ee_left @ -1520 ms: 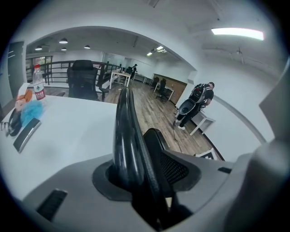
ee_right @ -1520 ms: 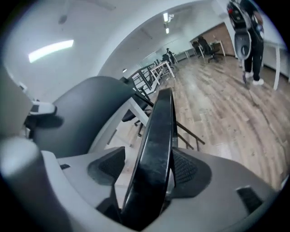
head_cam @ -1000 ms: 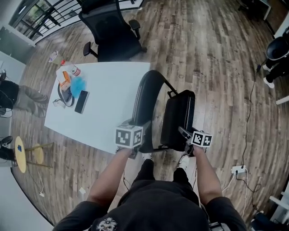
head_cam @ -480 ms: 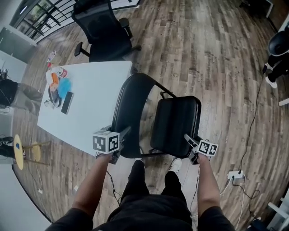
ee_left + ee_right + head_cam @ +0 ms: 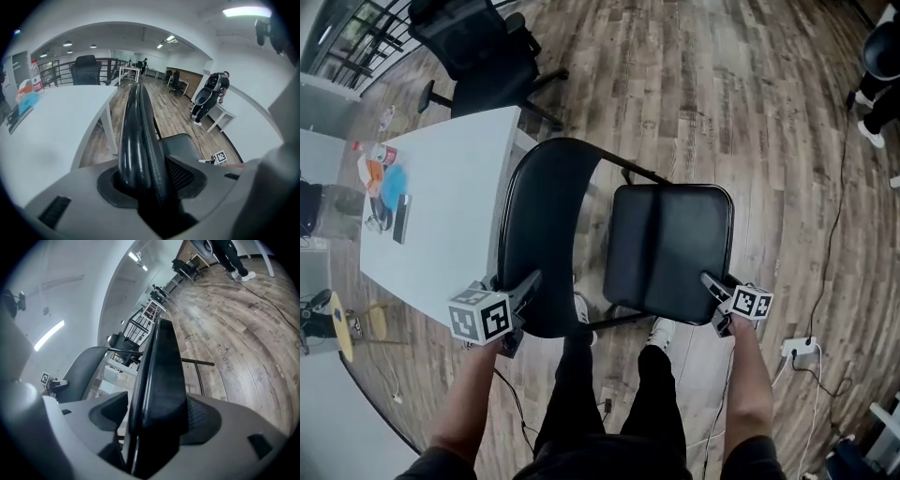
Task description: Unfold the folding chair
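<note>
The black folding chair stands half open in front of me. In the head view its curved backrest is at the left and its padded seat lies nearly flat at the right. My left gripper has the backrest's near edge between its jaws, which are closing on it. In the left gripper view the backrest rim runs straight out from between the left gripper's pads. My right gripper is shut on the seat's near corner. The seat edge fills the right gripper's jaws.
A white table stands just left of the chair, with a bottle, a phone and small items at its far end. A black office chair is behind it. A power strip and cable lie on the wood floor at right.
The seat has swung down from near upright to almost flat and away from the backrest. Both grippers have come down and spread apart with the chair parts in them.
</note>
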The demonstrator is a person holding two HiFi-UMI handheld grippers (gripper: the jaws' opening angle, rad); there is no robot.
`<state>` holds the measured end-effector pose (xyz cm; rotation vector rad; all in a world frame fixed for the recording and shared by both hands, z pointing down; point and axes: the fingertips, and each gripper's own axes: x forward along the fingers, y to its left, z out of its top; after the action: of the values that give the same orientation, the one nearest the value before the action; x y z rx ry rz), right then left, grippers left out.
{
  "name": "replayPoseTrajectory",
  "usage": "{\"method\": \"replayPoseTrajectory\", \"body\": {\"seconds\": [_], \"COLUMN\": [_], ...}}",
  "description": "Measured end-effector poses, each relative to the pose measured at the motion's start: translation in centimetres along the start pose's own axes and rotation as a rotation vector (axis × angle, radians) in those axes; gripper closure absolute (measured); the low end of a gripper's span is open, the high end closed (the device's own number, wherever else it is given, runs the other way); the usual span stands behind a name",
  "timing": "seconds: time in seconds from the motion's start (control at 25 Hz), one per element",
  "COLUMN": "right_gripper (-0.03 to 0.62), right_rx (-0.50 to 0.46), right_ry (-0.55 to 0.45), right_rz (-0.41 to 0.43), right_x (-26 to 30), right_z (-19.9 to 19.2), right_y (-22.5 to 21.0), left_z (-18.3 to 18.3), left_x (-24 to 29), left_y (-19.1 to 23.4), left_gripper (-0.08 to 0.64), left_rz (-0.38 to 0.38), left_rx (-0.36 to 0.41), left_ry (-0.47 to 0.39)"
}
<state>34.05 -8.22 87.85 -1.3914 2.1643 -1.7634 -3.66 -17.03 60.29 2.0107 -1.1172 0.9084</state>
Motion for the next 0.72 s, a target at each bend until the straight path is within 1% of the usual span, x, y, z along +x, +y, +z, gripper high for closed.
{"method": "replayPoseTrajectory", "body": {"seconds": [0.12,0.24,0.32,0.4,0.44,0.6,0.72], "right_gripper": [0.270,0.270,0.270,0.270,0.268,0.259,0.258], "right_rx": [0.031,0.040,0.045,0.073,0.087,0.117,0.124], "right_ry": [0.010,0.014,0.022,0.041,0.050,0.062,0.056], "right_rz": [0.011,0.019,0.009,-0.011,-0.013,0.021,0.043], "right_x": [-0.3,-0.6,-0.6,-0.8,-0.9,-0.8,-0.6], "right_z": [-0.3,-0.3,-0.3,-0.7,-0.9,-1.2,-1.0], "right_y": [-3.4,-6.7,-9.2,-11.4,-12.1,-14.3,-15.3], "left_z": [-0.8,-1.5,-1.8,-2.2,-2.5,-2.9,-2.6], "left_x": [1.6,3.3,4.5,5.6,6.0,7.3,7.7], "left_y": [-0.5,-1.1,-1.6,-2.1,-2.4,-3.2,-4.4], "left_gripper": [0.383,0.383,0.385,0.387,0.388,0.390,0.396], "left_rz": [0.000,-0.003,-0.008,-0.015,-0.019,-0.032,-0.032], "left_rx": [-0.008,-0.030,-0.038,-0.044,-0.049,-0.058,-0.030], "left_ry": [0.000,-0.008,-0.009,-0.006,-0.004,-0.004,-0.013]}}
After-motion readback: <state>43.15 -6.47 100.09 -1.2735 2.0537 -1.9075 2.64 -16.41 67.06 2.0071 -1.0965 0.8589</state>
